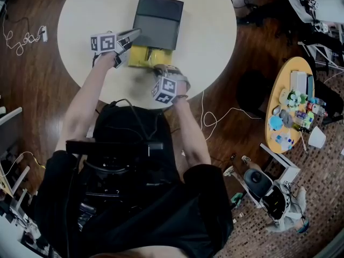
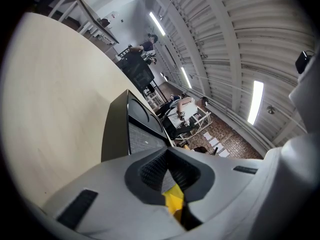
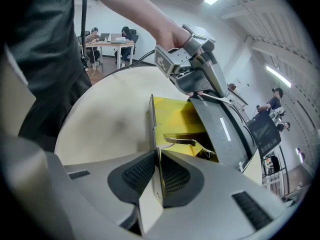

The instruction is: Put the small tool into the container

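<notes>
Lying in yellow box (image 3: 172, 115), metal tool (image 3: 183, 140)

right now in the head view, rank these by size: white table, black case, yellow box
1. white table
2. black case
3. yellow box, partly covered, yet clearly the smallest

Round white table (image 1: 209, 42) (dark wood floor (image 1: 37, 85))
</notes>
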